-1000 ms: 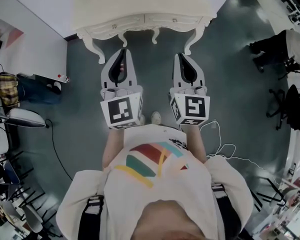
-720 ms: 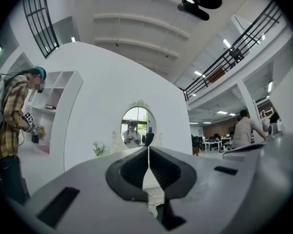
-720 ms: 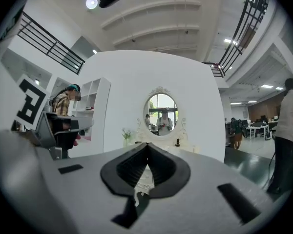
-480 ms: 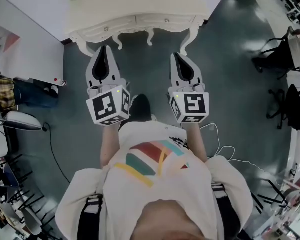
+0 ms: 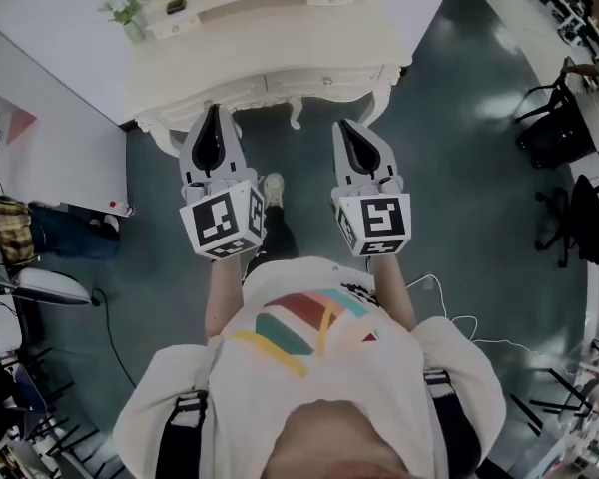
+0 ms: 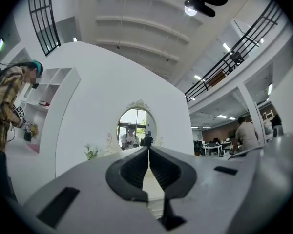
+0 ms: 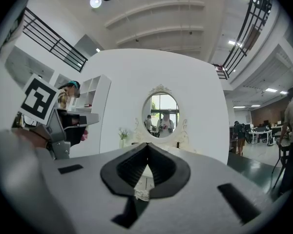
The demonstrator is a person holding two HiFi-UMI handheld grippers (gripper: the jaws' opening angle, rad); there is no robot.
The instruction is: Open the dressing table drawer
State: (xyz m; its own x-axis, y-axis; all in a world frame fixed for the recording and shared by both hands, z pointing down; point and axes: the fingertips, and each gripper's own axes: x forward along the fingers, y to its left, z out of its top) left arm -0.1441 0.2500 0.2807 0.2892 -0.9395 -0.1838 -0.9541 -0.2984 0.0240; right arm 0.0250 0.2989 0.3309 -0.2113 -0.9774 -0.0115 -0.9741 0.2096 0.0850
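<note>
Compared with one second ago, the cream carved wooden dressing table (image 5: 280, 48) shows more of its top. Its shut drawer (image 5: 329, 80) lies just ahead of the right gripper (image 5: 341, 126). This gripper and the left gripper (image 5: 213, 110) both have their jaws pressed together, empty.

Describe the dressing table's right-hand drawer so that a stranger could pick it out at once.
Against the white wall stands a cream dressing table with curled legs. Two drawer fronts sit side by side in its front rail; the right-hand drawer is the one just ahead of the right gripper, not the left gripper.
</note>
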